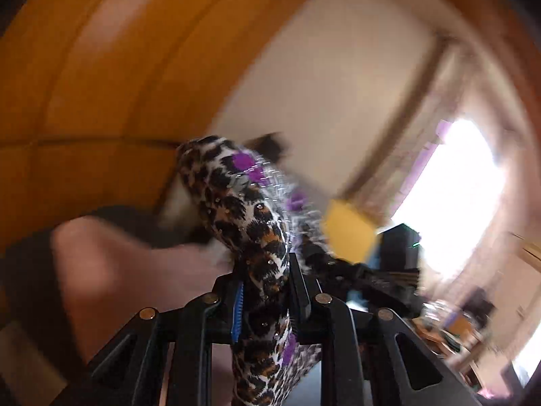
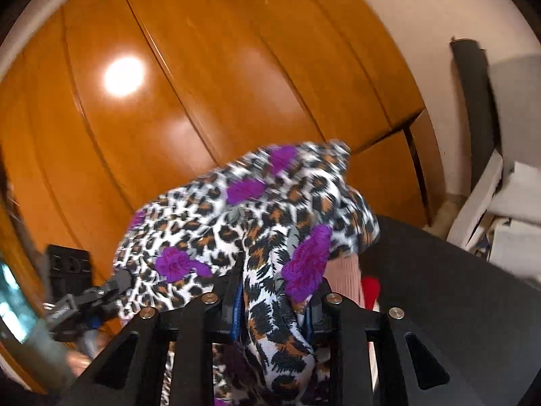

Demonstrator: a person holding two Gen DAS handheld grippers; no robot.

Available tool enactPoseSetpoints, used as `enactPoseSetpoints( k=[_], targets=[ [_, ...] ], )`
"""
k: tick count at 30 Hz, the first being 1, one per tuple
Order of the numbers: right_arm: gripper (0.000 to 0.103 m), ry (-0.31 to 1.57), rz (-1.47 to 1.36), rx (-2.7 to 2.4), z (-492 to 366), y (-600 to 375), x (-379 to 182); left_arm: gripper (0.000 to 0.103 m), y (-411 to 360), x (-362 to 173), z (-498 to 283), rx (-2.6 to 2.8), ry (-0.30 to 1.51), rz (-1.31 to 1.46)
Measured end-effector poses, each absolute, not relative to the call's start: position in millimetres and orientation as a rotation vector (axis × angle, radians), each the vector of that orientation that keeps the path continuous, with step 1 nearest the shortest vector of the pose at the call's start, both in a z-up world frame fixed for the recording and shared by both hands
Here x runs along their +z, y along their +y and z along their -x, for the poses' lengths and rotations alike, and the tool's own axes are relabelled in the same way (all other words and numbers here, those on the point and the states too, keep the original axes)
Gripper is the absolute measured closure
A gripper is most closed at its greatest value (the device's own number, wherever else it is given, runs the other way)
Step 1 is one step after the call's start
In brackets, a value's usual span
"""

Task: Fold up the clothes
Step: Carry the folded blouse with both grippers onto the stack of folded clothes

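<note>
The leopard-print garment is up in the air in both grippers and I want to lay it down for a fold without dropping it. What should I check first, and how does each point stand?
1. Left gripper has cloth between its fingers: ok, shut on the leopard-print garment.
2. Right gripper has cloth between its fingers: ok, shut on the same garment.
3. Fabric spread flat between the grips: not ok, it is bunched and wrinkled.
4. Which edges or corners are held: cannot tell.
5. Landing spot free: cannot tell; a pink cloth and something red lie on the dark surface below.
6. View sharp enough to aim: not ok, the left wrist view is blurred.
</note>
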State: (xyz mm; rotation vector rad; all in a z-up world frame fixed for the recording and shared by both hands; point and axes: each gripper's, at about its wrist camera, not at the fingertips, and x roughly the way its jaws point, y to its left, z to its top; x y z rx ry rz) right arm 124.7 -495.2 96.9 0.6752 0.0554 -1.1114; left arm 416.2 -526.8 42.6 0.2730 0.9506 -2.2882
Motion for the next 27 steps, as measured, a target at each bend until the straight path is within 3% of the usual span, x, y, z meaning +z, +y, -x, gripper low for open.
enactPoseSetpoints(
  k=[3,5,7,10,12,17,20,22,24,25,27],
  targets=[
    [0.075,0.238,-0.792,-1.145,-148.0,-557.8,57.5,0.083,-571.8,24.7,-435.0,-2.112,0.992,-0.307],
    [0.069,0.396,-0.827,-1.172,-164.3,-578.8,12.5,0.080,-581.9,0.6,-441.5,-2.067,1.048,-0.305],
    [0.067,0.326,-0.837,-1.161,-157.8,-574.3,-1.8,0.077,-579.8,-1.8,-448.0,-2.086,1.063,-0.251],
    [0.051,0.245,-0.829,-1.169,-143.4,-563.4,5.9,0.070,-567.6,18.4,-450.4,-2.060,0.965,-0.211],
    [0.050,0.269,-0.750,-1.212,-145.4,-548.9,23.2,0.069,-551.5,40.8,-450.0,-2.037,0.851,-0.168],
    [0.043,0.293,-0.468,-1.259,-154.5,-499.4,62.2,0.053,-545.0,79.1,-437.2,-2.176,0.725,-0.142],
    [0.042,0.322,-0.457,-1.171,-171.5,-492.1,59.3,0.053,-562.3,66.3,-405.1,-2.185,0.725,-0.340],
    [0.042,0.379,-0.577,-1.145,-175.6,-499.1,27.1,0.056,-579.5,41.2,-388.4,-2.113,0.729,-0.491],
    [0.041,0.433,-0.692,-1.117,-179.7,-505.9,-4.7,0.068,-589.1,18.7,-386.8,-2.059,0.717,-0.567],
    [0.041,0.423,-0.694,-1.123,-179.5,-504.9,-14.2,0.079,-590.1,11.3,-391.5,-2.044,0.705,-0.564],
    [0.041,0.376,-0.703,-1.129,-176.7,-501.7,-21.6,0.080,-592.3,11.6,-401.1,-2.047,0.719,-0.535]
  ],
)
